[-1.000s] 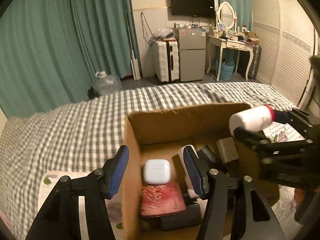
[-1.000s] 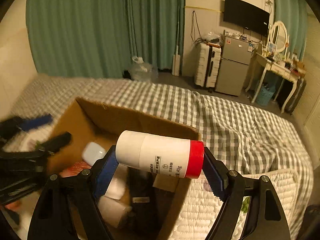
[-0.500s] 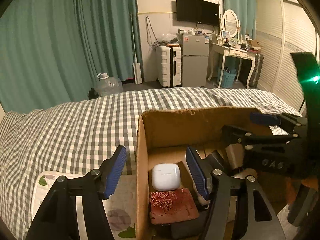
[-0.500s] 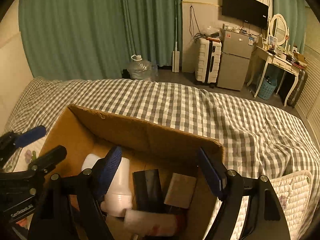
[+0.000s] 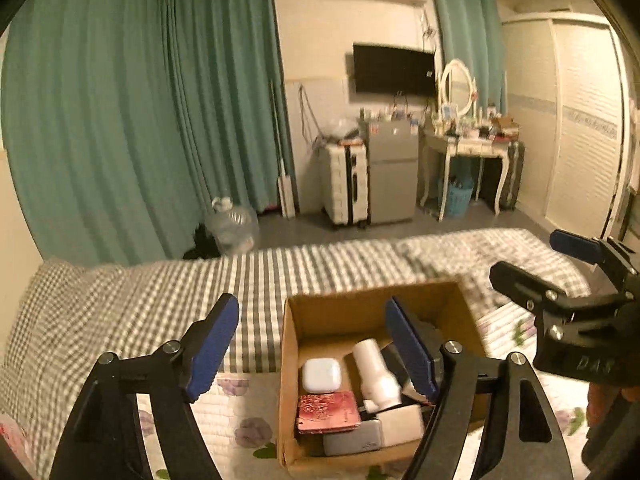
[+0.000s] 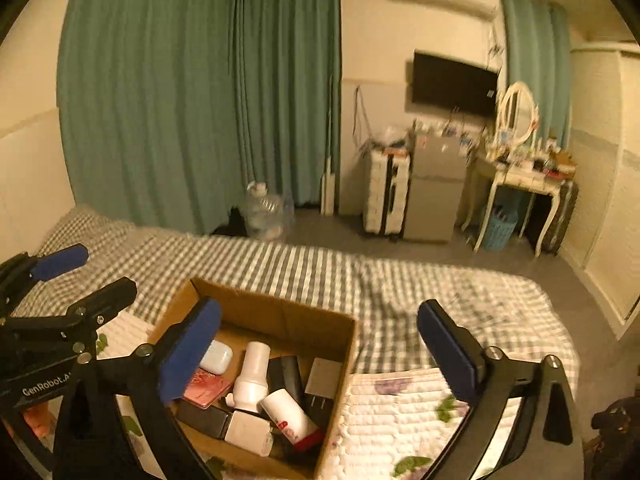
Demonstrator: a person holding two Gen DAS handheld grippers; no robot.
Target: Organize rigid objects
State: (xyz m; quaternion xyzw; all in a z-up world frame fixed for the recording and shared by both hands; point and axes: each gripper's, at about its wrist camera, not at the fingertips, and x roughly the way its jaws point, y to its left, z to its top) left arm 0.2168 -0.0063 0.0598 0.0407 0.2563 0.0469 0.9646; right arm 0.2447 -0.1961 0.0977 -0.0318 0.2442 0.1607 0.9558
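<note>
An open cardboard box (image 5: 289,344) (image 6: 344,356) sits on the bed, filled with several items. In it lie a white earbud case (image 5: 321,374) (image 6: 216,357), a red patterned wallet (image 5: 327,412) (image 6: 204,388), a white bottle (image 5: 376,372) (image 6: 253,376) and the white cylinder with a red cap (image 6: 290,419). My left gripper (image 5: 312,354) is open and empty, raised above the box's left side. My right gripper (image 6: 318,354) is open and empty, raised above the box.
The bed has a grey checked cover (image 6: 304,272) and a white floral quilted mat (image 6: 396,404) under the box. Beyond the bed are green curtains, a water jug (image 5: 232,226), a suitcase, a small fridge and a dressing table (image 5: 464,148).
My right gripper let go of the red-capped cylinder, which now lies in the box. Both grippers have lifted up and back from the box.
</note>
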